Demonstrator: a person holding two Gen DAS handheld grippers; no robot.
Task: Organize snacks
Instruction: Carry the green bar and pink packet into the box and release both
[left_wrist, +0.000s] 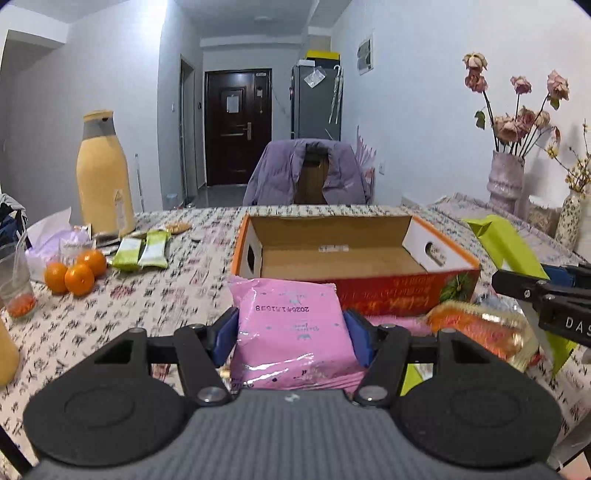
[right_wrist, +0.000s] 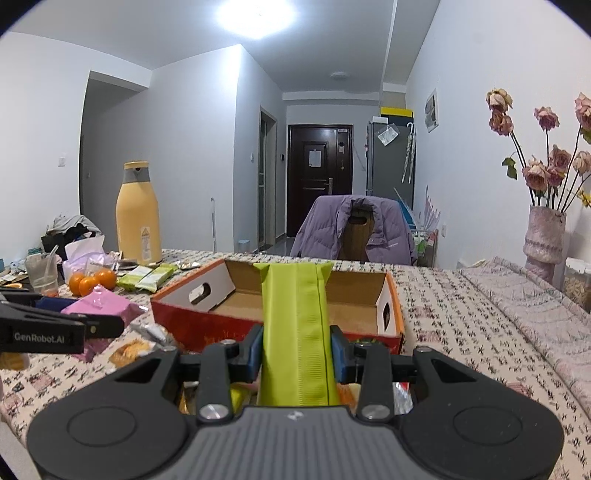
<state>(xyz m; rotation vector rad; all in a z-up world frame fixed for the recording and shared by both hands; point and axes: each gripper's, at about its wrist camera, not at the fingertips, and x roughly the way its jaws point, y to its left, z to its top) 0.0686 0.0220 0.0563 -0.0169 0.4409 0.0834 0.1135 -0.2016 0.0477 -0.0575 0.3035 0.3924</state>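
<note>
My left gripper (left_wrist: 291, 332) is shut on a pink snack packet (left_wrist: 291, 325) and holds it above the table just in front of the open orange cardboard box (left_wrist: 388, 291). My right gripper (right_wrist: 297, 350) is shut on a tall lime-green snack bag (right_wrist: 295, 332), held upright in front of the same box (right_wrist: 207, 325). The box interior shows nothing in it. The green bag (left_wrist: 513, 247) and right gripper (left_wrist: 546, 295) show at the right of the left wrist view. The pink packet (right_wrist: 103, 306) and left gripper (right_wrist: 92, 326) show at the left of the right wrist view.
An orange-gold snack bag (left_wrist: 480, 332) and a silver packet lie below the grippers. Green-white snack bars (left_wrist: 142, 253), three oranges (left_wrist: 75, 271), a plastic cup (left_wrist: 16, 284) and a tall yellow bottle (left_wrist: 103, 177) stand left. Flower vases (left_wrist: 506, 177) stand right. A chair with a purple jacket (left_wrist: 306, 173) is beyond the table.
</note>
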